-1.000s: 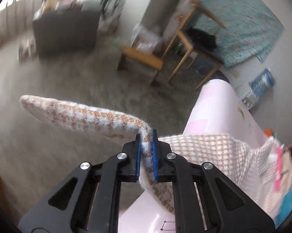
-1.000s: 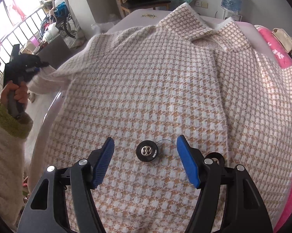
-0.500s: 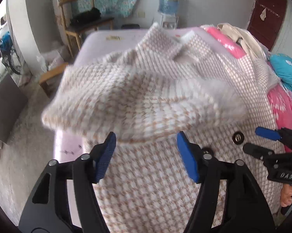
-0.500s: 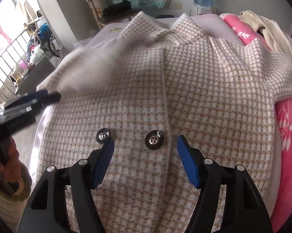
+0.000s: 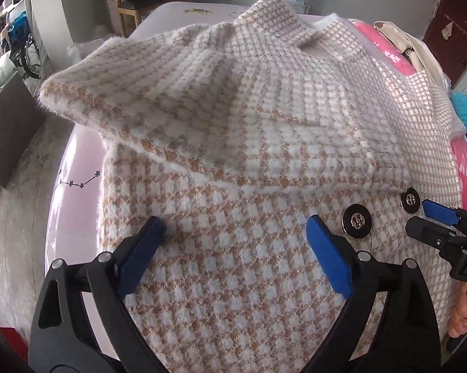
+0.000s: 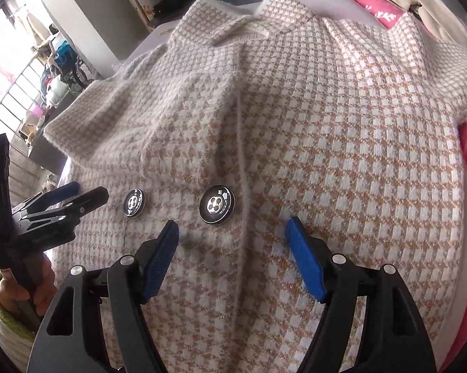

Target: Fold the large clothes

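The coat (image 5: 264, 264) is a fuzzy, soft knitted cloth with a check pattern. Its buttons (image 6: 216, 204) are glossy black with shiny metal centres. The mattress cover (image 5: 75, 192) looks smooth, slightly glossy.

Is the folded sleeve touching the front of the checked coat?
Touching. The left wrist view shows the sleeve lying on the coat front, with no gap along its edge.

floor (image 5: 22, 217): grey (bare) | wooden chair (image 5: 124, 9) | window railing (image 6: 19, 93), daylight
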Motion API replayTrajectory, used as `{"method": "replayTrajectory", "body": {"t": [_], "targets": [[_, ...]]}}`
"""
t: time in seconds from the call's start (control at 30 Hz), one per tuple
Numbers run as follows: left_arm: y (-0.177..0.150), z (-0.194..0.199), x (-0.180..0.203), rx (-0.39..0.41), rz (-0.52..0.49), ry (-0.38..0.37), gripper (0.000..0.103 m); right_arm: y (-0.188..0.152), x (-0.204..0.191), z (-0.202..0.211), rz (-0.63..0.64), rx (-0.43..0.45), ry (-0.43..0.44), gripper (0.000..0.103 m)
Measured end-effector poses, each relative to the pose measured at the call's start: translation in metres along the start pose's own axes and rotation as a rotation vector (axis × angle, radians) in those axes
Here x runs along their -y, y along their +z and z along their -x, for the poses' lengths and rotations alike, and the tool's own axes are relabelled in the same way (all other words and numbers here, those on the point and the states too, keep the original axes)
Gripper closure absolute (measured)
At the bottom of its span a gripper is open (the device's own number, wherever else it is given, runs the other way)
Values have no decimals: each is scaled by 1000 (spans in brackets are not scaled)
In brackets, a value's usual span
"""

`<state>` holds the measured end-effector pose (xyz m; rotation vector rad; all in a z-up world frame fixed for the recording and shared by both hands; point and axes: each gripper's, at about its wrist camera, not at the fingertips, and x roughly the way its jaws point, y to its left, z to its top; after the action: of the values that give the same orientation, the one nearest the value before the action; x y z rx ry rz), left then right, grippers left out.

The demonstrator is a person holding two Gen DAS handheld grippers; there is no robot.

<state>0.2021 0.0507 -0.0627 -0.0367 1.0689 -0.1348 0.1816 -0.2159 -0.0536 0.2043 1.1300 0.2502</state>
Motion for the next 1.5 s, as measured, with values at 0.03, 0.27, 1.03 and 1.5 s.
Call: {"method": "replayTrajectory", "body": {"t": [0.03,0.27,1.03,1.5], "targets": [[0,-1,2,2,-9,10,9,0,0,0,4,4,11,22],[-6,-3,12,25,-68,65,8,-4,2,-2,12,32,87,6],[-9,-3,13,13,-114,53,8,1,30,7,-122,12,251,6],[-6,14,4,75,-123,41,8,14,2,10,-11,-35,104,6]]}}
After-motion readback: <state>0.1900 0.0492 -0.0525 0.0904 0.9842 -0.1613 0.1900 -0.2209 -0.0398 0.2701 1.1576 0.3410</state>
